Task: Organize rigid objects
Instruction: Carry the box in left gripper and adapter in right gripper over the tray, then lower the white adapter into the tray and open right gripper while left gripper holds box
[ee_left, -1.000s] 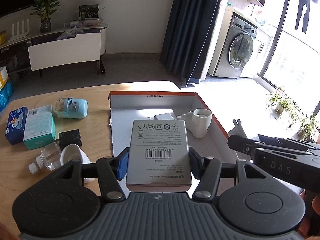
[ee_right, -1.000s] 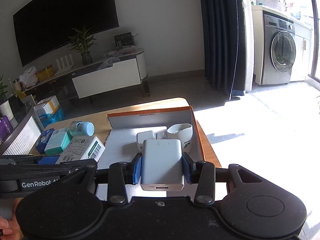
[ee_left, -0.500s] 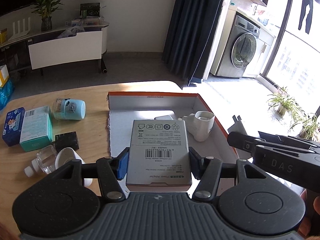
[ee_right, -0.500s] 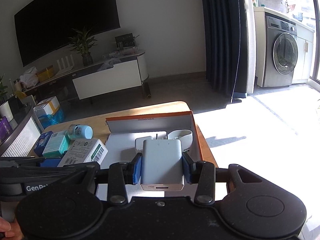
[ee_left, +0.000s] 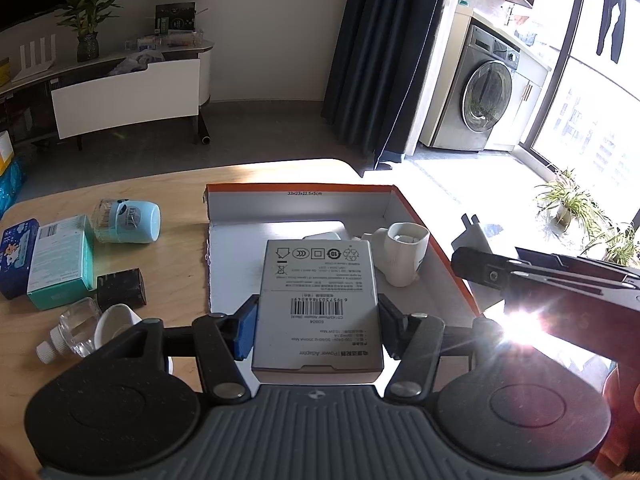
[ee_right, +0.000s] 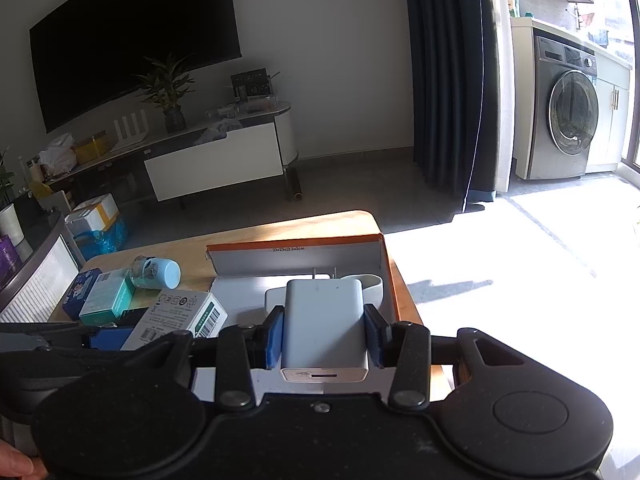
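Note:
My left gripper point(ee_left: 316, 330) is shut on a grey power adapter box point(ee_left: 318, 304) with a barcode, held above the open orange cardboard box point(ee_left: 300, 192). My right gripper point(ee_right: 324, 338) is shut on a white power adapter point(ee_right: 324, 320), its prongs pointing away, over the same orange box point(ee_right: 390, 276). Inside the box lie a white mug point(ee_left: 404, 252) and a flat white item point(ee_left: 322, 236). The adapter box also shows in the right wrist view point(ee_right: 180, 314), and the right gripper body in the left wrist view point(ee_left: 540, 280).
On the wooden table point(ee_left: 176, 200) left of the box lie a light blue cup point(ee_left: 130, 222), a teal carton point(ee_left: 60, 260), a dark blue box point(ee_left: 16, 256), a black block point(ee_left: 122, 284), a clear bottle point(ee_left: 72, 330) and a white cup point(ee_left: 114, 322). The table's right edge borders sunlit floor.
Both grippers have risen and drawn back slightly over the orange box, still holding their objects. The table items have not moved.

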Demonstrator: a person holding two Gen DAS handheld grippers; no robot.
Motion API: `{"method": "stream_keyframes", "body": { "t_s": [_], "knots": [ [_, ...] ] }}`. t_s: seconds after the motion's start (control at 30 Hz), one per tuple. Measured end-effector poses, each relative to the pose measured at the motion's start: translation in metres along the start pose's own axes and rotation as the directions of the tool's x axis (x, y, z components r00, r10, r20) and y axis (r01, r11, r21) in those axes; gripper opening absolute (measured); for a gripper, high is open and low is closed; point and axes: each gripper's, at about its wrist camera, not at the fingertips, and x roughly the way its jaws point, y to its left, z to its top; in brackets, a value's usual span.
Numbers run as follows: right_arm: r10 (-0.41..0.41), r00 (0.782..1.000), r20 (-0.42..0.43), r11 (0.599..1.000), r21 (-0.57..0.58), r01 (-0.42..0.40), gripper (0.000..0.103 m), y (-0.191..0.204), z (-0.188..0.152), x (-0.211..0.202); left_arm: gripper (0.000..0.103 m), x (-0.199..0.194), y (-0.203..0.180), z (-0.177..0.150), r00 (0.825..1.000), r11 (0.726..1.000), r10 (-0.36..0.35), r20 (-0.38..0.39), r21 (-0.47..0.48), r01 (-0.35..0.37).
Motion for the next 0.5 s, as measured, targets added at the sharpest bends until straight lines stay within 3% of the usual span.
{"method": "stream_keyframes", "body": {
  "t_s": [0.5],
  "knots": [
    [0.012,1.000,0.004,1.000,-0.009,-0.012,0.050,0.000,0.012,0.014,0.059,0.010,-0.005,0.007,1.000,1.000,-0.003,-0.006,0.017,0.003]
  ]
}}
